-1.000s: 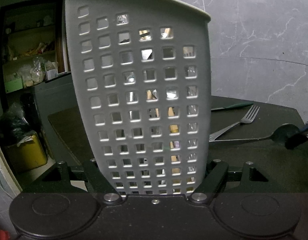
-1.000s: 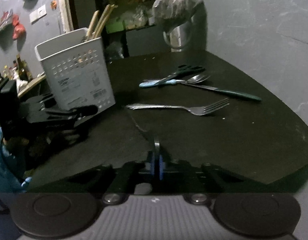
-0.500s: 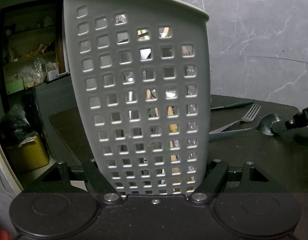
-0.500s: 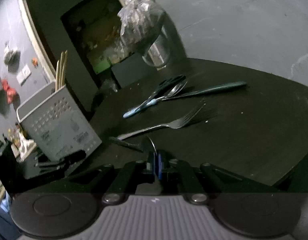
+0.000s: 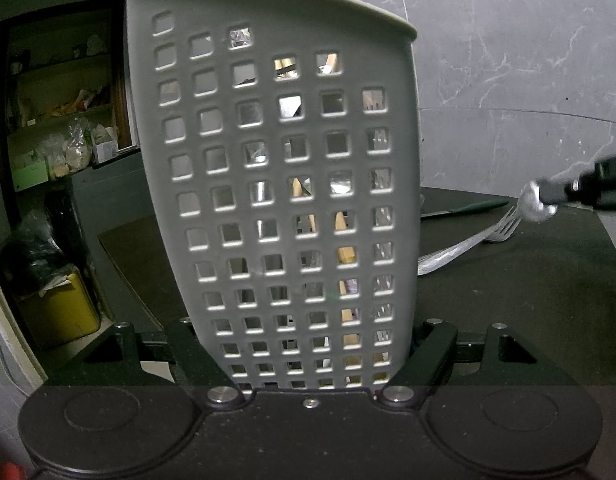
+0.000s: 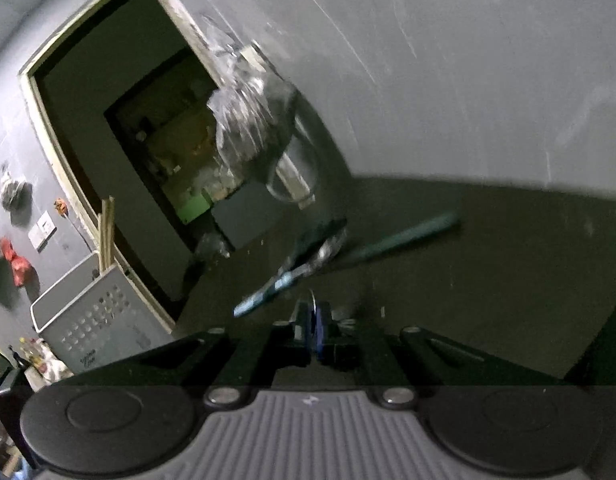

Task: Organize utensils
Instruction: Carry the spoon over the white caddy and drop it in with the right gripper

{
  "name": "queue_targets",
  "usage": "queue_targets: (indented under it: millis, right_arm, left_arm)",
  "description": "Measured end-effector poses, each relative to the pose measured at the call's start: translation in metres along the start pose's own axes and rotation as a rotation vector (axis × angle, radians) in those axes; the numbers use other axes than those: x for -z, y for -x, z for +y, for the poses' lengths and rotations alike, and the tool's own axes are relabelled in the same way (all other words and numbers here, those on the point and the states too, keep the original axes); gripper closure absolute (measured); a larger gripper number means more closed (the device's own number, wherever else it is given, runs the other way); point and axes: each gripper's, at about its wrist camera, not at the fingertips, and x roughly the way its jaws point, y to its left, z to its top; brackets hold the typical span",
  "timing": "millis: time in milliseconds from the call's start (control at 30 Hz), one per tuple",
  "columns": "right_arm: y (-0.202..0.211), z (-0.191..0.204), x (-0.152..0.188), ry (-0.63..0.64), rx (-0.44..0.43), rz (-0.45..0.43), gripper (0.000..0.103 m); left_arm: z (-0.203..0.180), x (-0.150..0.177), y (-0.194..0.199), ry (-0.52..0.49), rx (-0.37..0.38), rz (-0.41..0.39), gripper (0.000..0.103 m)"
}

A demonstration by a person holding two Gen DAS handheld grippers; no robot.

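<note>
My left gripper (image 5: 308, 340) is shut on the base of the grey perforated utensil basket (image 5: 283, 184), which stands upright and fills the left wrist view. Chopsticks and metal utensils show through its holes. At that view's right edge my right gripper (image 5: 548, 200) is shut on the bowl of a silver spoon (image 5: 538, 206), held above the dark table. A fork (image 5: 504, 232) lies just below it. In the right wrist view the gripper (image 6: 315, 316) is rolled, with the spoon's thin edge (image 6: 312, 296) sticking up between its fingers. The basket (image 6: 95, 320) stands at the far left.
On the table (image 6: 508, 280) lie blue-handled scissors (image 6: 267, 292), another spoon (image 6: 328, 252) and a green-handled knife (image 6: 408, 236). A glass jug (image 6: 291, 168) with a plastic bag stands at the back by a dark doorway. A yellow bin (image 5: 59, 312) sits on the floor at left.
My right gripper has rolled and carried the spoon up off the table, past the fork. The left gripper and the basket have stayed still.
</note>
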Motion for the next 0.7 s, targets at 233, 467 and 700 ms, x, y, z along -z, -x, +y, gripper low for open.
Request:
queue_targets:
  millis: [233, 467, 700]
  right_arm:
    - [0.007, 0.039, -0.027, 0.216, 0.019, -0.062, 0.101]
    - [0.001, 0.094, -0.036, 0.491, 0.026, -0.067, 0.101]
    - [-0.013, 0.15, -0.04, 0.734, 0.022, -0.032, 0.101]
  left_arm:
    - [0.0, 0.0, 0.0, 0.0, 0.0, 0.0, 0.025]
    - [0.0, 0.0, 0.0, 0.0, 0.0, 0.0, 0.025]
    - [0.0, 0.0, 0.0, 0.0, 0.0, 0.0, 0.025]
